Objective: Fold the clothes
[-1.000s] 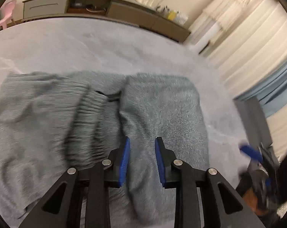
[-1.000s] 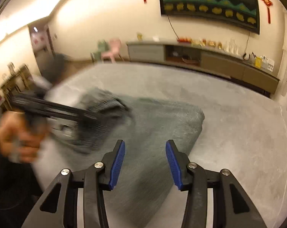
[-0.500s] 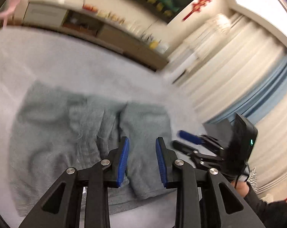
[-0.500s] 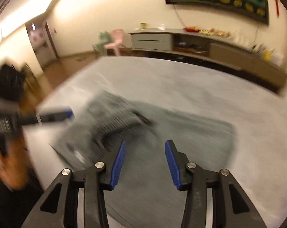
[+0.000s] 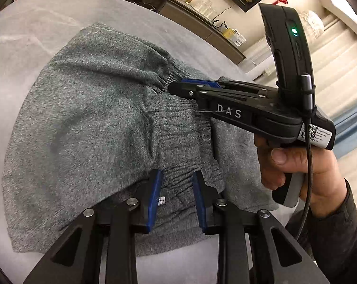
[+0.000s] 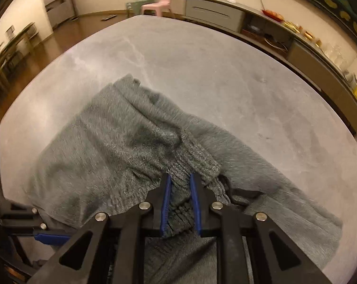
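Observation:
A grey knit garment (image 5: 83,123) with a ribbed elastic band lies crumpled on the grey marble table (image 6: 202,71). My left gripper (image 5: 177,175) is low over the near edge of the band. It is open, with the band's fabric lying between its blue pads. My right gripper (image 6: 180,177) is shut on a bunched part of the ribbed band (image 6: 178,198). In the left wrist view the right gripper (image 5: 178,87) reaches in from the right, its tip at the band's far end. In the right wrist view the left gripper (image 6: 48,236) shows at the lower left edge.
A person's hand (image 5: 296,163) in a dark sleeve holds the right gripper's handle. A long low sideboard (image 6: 216,9) runs along the far wall, and a pink chair (image 6: 161,0) stands beyond the table. Bare tabletop spreads behind and right of the garment.
Both grippers have come down close onto the garment's band. The right gripper's fingers have shut on the ribbed fabric. The left gripper's gap is unchanged.

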The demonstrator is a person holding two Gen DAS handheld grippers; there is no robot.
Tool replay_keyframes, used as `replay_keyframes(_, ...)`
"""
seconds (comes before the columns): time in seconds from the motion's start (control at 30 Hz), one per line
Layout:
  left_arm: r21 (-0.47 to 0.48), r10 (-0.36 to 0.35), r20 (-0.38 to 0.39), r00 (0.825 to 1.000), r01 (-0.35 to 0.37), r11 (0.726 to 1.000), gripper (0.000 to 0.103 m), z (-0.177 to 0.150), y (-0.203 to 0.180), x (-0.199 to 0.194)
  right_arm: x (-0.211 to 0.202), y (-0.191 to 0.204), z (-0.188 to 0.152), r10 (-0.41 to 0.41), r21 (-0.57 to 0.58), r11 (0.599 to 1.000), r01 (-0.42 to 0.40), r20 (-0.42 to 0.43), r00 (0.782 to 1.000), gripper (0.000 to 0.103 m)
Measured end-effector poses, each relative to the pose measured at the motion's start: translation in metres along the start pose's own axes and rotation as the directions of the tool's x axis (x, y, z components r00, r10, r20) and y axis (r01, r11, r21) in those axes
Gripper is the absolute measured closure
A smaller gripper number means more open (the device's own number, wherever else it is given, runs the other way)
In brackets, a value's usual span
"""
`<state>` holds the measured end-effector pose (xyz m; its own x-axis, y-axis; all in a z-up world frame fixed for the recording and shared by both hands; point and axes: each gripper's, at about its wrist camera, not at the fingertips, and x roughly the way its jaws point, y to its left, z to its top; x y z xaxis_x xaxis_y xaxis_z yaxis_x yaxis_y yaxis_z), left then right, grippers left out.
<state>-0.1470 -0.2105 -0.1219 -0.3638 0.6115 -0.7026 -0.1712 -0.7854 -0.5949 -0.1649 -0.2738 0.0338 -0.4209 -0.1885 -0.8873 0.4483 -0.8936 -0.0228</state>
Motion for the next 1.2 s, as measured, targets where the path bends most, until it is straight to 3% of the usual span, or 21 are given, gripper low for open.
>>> replay_keyframes(0.1, 0.0, -0.041, 0.048, 0.998, 0.041, 0.999, 0.076, -0.004, 0.002, -0.032, -0.023, 0.011, 0.019, 0.027, 0.016, 0.999, -0.028, 0.09, 0.996, 0.085)
replay_keyframes(0.2, -0.028, -0.036, 0.053, 0.998, 0.038, 0.999, 0.075, -0.011, 0.011, -0.049, -0.015, 0.038, 0.049, 0.053, -0.066, 0.997, -0.048, 0.082, 0.995, 0.083)
replay_keyframes(0.27, -0.044, -0.015, 0.037, 0.999, 0.017, 0.999, 0.075, -0.015, 0.019, -0.051, 0.024, 0.053, 0.075, 0.107, -0.081, 0.991, -0.107, 0.003, 0.994, 0.083)
replay_keyframes(0.33, -0.057, -0.004, 0.023, 1.0, 0.005, 0.998, 0.078, -0.02, 0.028, -0.053, 0.064, 0.058, 0.089, 0.104, -0.073, 0.991, -0.11, -0.078, 0.991, 0.083)
replay_keyframes(0.4, -0.063, -0.009, 0.025, 1.0, 0.01, 0.998, 0.08, -0.023, 0.035, -0.06, 0.081, 0.055, 0.106, 0.123, -0.044, 0.991, -0.127, -0.077, 0.989, 0.083)
replay_keyframes(0.47, -0.063, -0.002, 0.043, 0.999, 0.005, 0.998, 0.081, -0.026, 0.041, -0.069, 0.084, 0.048, 0.118, 0.156, 0.011, 0.988, -0.155, -0.101, 0.983, 0.083)
replay_keyframes(0.57, -0.061, -0.001, 0.041, 0.999, 0.004, 0.998, 0.081, -0.024, 0.047, -0.078, 0.068, 0.044, 0.115, 0.142, -0.028, 0.989, -0.147, -0.129, 0.981, 0.084)
replay_keyframes(0.6, -0.067, -0.003, 0.039, 0.999, 0.005, 0.998, 0.081, -0.023, 0.049, -0.082, 0.052, 0.039, 0.112, 0.128, -0.027, 0.991, -0.131, -0.094, 0.987, 0.083)
replay_keyframes(0.67, -0.06, 0.019, 0.047, 0.999, -0.016, 0.998, 0.081, -0.023, 0.05, -0.092, 0.002, 0.013, 0.085, 0.132, -0.001, 0.991, -0.132, 0.033, 0.991, 0.082)
replay_keyframes(0.77, -0.019, 0.021, 0.098, 0.995, -0.019, 1.0, 0.077, -0.023, 0.045, -0.115, -0.031, -0.016, 0.029, 0.149, 0.091, 0.983, -0.158, 0.091, 0.985, 0.082)
replay_keyframes(0.8, -0.007, 0.013, 0.114, 0.993, -0.013, 1.0, 0.076, -0.023, 0.043, -0.123, -0.022, -0.02, 0.014, 0.144, 0.109, 0.983, -0.15, 0.058, 0.988, 0.082)
replay_keyframes(0.83, -0.001, 0.015, 0.115, 0.993, -0.015, 1.0, 0.076, -0.022, 0.043, -0.126, 0.001, -0.025, -0.007, 0.132, 0.115, 0.985, -0.128, -0.027, 0.991, 0.08)
replay_keyframes(0.9, -0.008, 0.047, 0.062, 0.997, -0.047, 0.999, 0.076, -0.022, 0.044, -0.119, 0.0, -0.035, -0.026, 0.147, 0.128, 0.98, -0.152, 0.048, 0.988, 0.071)
replay_keyframes(0.97, 0.005, 0.078, 0.048, 0.996, -0.078, 0.997, 0.075, -0.024, 0.04, -0.118, -0.029, -0.06, -0.04, 0.134, 0.228, 0.962, -0.151, 0.091, 0.987, 0.071)
replay_keyframes(1.0, 0.024, 0.079, 0.059, 0.995, -0.08, 0.996, 0.075, -0.025, 0.036, -0.123, -0.052, -0.074, -0.056, 0.126, 0.26, 0.952, -0.161, 0.146, 0.981, 0.065)
replay_keyframes(1.03, 0.04, 0.066, 0.074, 0.995, -0.07, 0.997, 0.072, -0.024, 0.032, -0.129, -0.075, -0.087, -0.072, 0.117, 0.289, 0.941, -0.173, 0.203, 0.972, 0.048)
replay_keyframes(1.07, 0.056, 0.048, 0.091, 0.995, -0.053, 0.997, 0.069, -0.023, 0.028, -0.136, -0.098, -0.1, -0.089, 0.105, 0.317, 0.93, -0.187, 0.259, 0.96, 0.039)
replay_keyframes(1.1, 0.073, 0.033, 0.104, 0.994, -0.041, 0.997, 0.06, -0.021, 0.024, -0.139, -0.108, -0.108, -0.104, 0.069, 0.336, 0.927, -0.165, 0.281, 0.957, 0.03)
replay_keyframes(1.13, 0.086, 0.025, 0.111, 0.993, -0.035, 0.996, 0.052, -0.017, 0.018, -0.139, -0.118, -0.121, -0.132, 0.02, 0.361, 0.924, -0.128, 0.286, 0.958, 0.03)
replay_keyframes(1.2, 0.109, 0.006, 0.098, 0.995, -0.017, 0.994, 0.049, -0.012, 0.002, -0.134, -0.128, -0.143, -0.18, -0.028, 0.41, 0.908, -0.082, 0.255, 0.967, 0.03)
